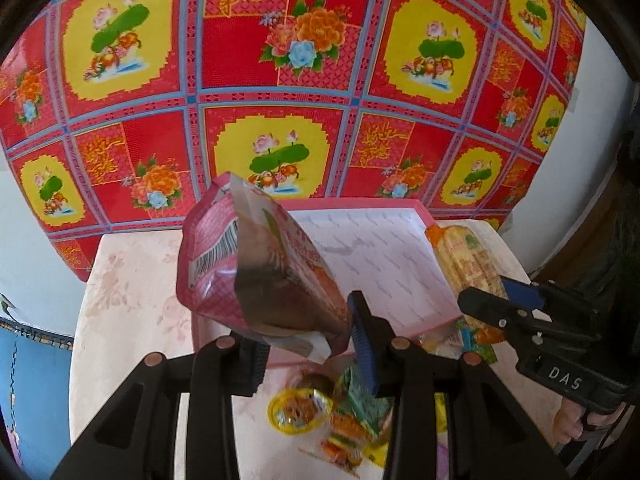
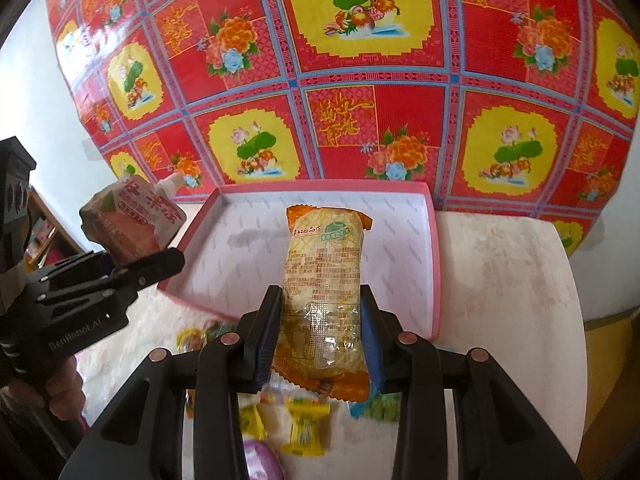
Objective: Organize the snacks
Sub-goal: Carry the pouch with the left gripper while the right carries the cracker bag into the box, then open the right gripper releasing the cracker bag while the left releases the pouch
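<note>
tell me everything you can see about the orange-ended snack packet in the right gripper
The snack packet is a long pillow-style wrapper of crinkly plastic film, clear and pale yellow through the middle with orange crimped ends, a green oval label near its far end and fine printed text down its face. It looks sealed and full. The right gripper clamps it across its near half, blue pads pressing both long sides. It is held in the air, its length pointing away from the camera, its far end over the pink-rimmed box.

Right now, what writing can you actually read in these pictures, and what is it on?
"DAS": right gripper body.
"SenRobot AI", faint: left gripper body.
Pink pouch: large Chinese characters, unreadable.
Orange packet: print too small.
Red cloth: ornamental gold characters, unreadable.
</note>
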Motion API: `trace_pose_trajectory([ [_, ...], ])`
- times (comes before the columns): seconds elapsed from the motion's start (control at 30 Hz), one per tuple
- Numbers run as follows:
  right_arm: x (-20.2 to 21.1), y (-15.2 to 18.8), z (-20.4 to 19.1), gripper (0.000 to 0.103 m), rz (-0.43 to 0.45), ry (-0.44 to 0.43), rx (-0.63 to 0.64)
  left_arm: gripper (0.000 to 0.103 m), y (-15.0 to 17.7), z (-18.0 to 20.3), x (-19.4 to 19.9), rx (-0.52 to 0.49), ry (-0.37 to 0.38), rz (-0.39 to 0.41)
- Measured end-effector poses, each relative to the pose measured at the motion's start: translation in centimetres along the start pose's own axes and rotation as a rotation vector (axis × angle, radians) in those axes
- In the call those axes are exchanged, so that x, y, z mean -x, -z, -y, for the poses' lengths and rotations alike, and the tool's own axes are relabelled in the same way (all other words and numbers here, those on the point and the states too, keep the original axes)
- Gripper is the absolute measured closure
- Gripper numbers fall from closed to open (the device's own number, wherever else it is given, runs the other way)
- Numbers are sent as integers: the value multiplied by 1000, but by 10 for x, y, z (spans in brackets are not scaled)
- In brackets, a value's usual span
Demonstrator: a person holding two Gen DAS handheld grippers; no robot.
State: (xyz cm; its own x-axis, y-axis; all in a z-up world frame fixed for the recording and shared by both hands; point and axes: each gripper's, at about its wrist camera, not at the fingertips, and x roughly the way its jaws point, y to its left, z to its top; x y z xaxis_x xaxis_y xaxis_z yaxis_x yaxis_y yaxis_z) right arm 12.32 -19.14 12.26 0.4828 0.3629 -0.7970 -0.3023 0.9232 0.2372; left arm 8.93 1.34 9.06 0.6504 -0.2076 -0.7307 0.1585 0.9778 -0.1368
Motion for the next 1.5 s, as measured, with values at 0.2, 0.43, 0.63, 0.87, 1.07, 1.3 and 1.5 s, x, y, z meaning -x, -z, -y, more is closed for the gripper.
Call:
trace_pose_trajectory([
  [0.2,-20,-16,4,65,-16,7,7,65,-7,-5,-25,12,2,-36],
  [0.43,-51,-26,16,65,-50,6,-25,65,-17,-8,-55,8,2,-71],
  [0.63,-69,-30,25,65,-69,11,-40,65,-25,-10,-75,8,-2,-87],
  [0.87,-85,-36,33,65,-81,19,-45,65,-30,-14,-94,19,-5,-106],
  [1.07,-95,-39,35,65,-87,15,-52,65,-32,-17,-101,24,-7,-112],
  [1.3,-102,-35,38,65,-99,13,-54,65,-32,-11,-113,19,-13,-120],
  [1.5,-108,-37,36,65,-109,15,-56,65,-31,-5,-120,9,-18,-124],
])
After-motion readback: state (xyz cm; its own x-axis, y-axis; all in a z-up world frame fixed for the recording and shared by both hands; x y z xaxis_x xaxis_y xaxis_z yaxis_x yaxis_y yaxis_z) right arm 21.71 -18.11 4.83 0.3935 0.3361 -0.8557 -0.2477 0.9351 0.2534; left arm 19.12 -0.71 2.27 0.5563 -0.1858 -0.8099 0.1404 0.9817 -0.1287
